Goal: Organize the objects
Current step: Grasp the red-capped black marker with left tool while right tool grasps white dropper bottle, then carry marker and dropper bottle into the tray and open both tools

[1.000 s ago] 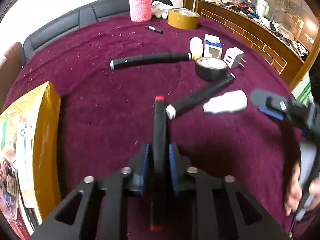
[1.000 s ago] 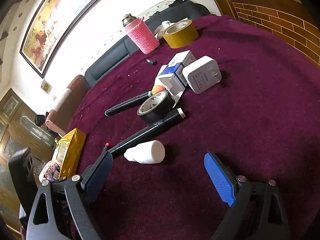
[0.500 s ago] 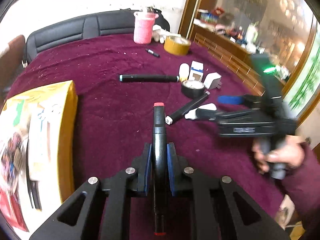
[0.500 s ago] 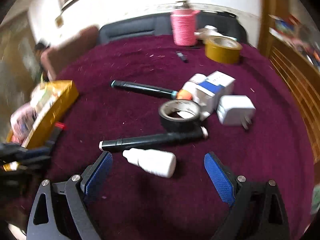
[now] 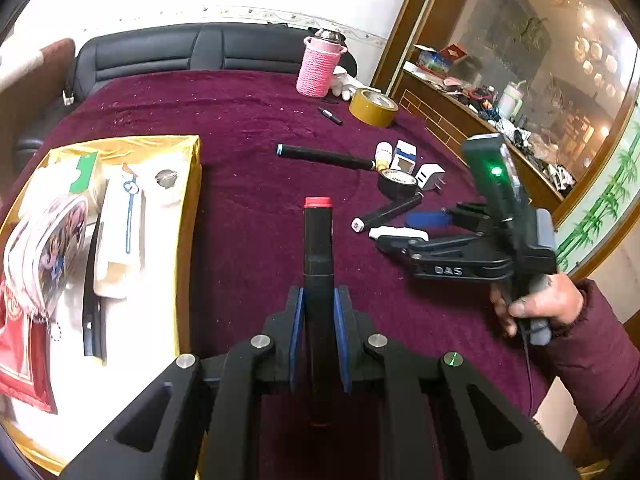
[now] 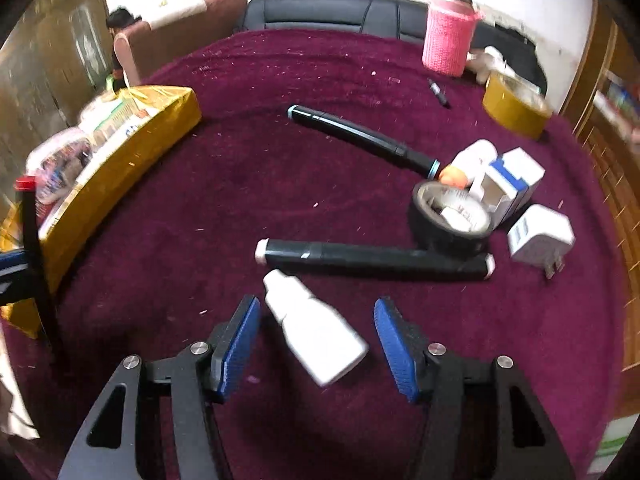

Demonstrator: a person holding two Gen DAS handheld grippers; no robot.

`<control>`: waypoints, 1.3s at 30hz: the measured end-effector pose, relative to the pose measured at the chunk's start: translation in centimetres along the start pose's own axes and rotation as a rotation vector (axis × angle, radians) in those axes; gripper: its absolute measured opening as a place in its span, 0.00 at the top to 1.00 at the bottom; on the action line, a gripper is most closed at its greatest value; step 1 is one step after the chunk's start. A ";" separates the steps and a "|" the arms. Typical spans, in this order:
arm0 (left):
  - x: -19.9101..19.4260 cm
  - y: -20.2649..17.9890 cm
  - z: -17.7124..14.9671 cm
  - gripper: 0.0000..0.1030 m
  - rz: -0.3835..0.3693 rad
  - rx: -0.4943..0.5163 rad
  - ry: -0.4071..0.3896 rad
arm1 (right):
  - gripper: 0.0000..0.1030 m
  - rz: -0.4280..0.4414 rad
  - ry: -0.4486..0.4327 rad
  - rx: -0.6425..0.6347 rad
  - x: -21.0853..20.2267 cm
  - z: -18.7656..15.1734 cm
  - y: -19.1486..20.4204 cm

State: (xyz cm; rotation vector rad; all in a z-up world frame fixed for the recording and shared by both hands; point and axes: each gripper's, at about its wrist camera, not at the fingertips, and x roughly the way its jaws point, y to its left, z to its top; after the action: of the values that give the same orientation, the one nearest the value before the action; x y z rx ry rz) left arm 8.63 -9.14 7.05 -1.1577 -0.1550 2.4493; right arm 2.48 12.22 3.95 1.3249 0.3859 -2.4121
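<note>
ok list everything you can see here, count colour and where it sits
red-capped marker: 1, black, clamped in left tongs
markers on cloth: 2, black, mid table
small pen: 1, black, far side
white bottle: 1, white, lying between right tongs' pads
black tape roll: 1, black, beside the nearer marker's right end
yellow tape roll: 1, yellow, far right
plug adapter: 1, white, right of black tape
small carton: 1, white and blue, behind black tape
pink cup: 1, pink knit sleeve, far edge
gold box: 1, gold, left, filled
tablecloth: 1, maroon
left tongs: shut on marker
right tongs: have just been closing, pads clear of bottle
hand: 1, maroon sleeve
</note>
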 end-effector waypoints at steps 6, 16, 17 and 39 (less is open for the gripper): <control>-1.2 0.0 -0.6 0.86 0.017 0.025 -0.030 | 0.72 -0.020 0.012 -0.023 0.2 0.1 0.8; -5.7 0.8 -1.1 0.86 -0.042 0.004 -0.155 | 0.79 0.084 -0.083 0.111 -4.5 -1.2 2.0; -6.5 1.2 -1.1 0.86 -0.037 -0.002 -0.171 | 0.79 0.103 -0.102 0.123 -5.4 -1.1 2.3; -8.8 12.0 -2.5 0.86 0.137 -0.183 -0.116 | 0.78 0.505 -0.061 0.137 -3.2 6.6 18.4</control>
State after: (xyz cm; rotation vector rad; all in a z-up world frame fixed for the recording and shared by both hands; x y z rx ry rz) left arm 11.55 -23.93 8.43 -1.1346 -0.3515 2.6705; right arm 7.17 -6.41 8.92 1.2209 -0.1246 -2.0699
